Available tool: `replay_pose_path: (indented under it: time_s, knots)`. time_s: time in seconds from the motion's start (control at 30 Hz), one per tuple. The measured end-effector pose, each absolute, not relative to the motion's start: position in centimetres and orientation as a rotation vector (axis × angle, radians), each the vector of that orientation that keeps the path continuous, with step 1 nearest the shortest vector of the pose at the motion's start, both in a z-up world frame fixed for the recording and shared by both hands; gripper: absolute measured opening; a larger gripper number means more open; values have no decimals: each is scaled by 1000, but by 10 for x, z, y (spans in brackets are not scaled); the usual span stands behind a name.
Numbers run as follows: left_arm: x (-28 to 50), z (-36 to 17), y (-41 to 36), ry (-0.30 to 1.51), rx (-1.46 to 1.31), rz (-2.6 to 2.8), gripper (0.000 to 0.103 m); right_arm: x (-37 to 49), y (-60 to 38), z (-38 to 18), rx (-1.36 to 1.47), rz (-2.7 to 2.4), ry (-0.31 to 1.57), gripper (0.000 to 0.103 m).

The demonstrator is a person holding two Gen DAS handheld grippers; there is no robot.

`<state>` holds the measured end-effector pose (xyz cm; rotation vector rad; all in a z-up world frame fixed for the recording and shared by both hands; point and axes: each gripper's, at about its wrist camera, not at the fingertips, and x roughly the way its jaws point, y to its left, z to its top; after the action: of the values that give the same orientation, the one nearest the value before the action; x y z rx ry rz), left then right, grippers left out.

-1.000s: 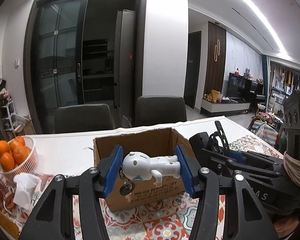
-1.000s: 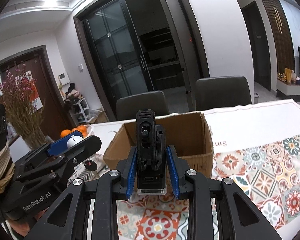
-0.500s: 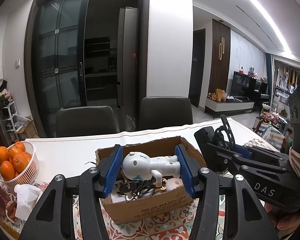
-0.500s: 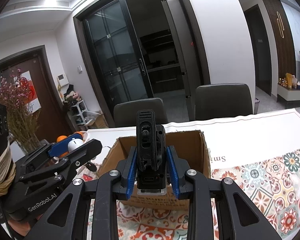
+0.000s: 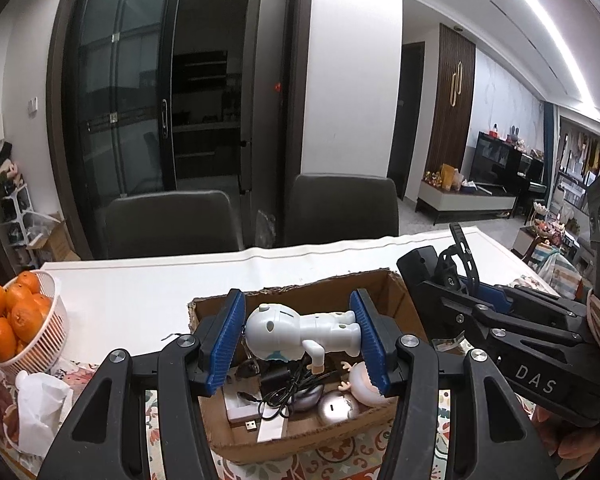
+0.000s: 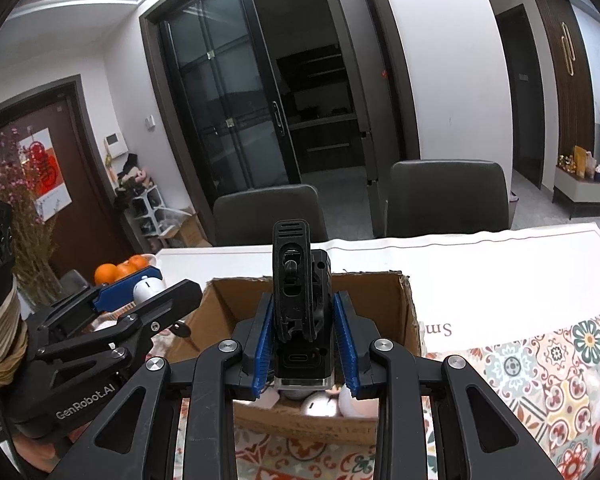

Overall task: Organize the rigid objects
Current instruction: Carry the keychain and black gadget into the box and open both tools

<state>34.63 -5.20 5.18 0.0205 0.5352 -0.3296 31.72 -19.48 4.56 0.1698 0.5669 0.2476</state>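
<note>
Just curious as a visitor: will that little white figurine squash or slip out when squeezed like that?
Probably not. The white figurine looks like hard plastic, undeformed between the left gripper pads. Its smooth, rounded head might let it pivot. Likely light.

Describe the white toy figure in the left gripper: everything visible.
The white plastic toy figure has a big round head with small dark eye dots, a short cylindrical body and stubby limbs, with a light blue patch beneath the head. It lies sideways, head toward the left blue pad and feet against the right one, one limb pointing down. The left gripper is clamped on it, holding it above the open brown cardboard box, clear of the cables and small items inside. In the right wrist view only its head shows.
</note>
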Motion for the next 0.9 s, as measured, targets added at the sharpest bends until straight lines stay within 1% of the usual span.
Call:
replay_pose_path:
  time_s: [0.47, 0.77, 0.9]
  knots:
    - [394, 16, -53, 692, 37, -310, 54, 368, -191, 1, 144, 237, 751, 30]
    - [405, -8, -57, 805, 30, -317, 54, 376, -189, -19, 100, 201, 848, 30]
    - [407, -16, -57, 853, 26, -311, 54, 378, -182, -18, 53, 195, 866, 30]
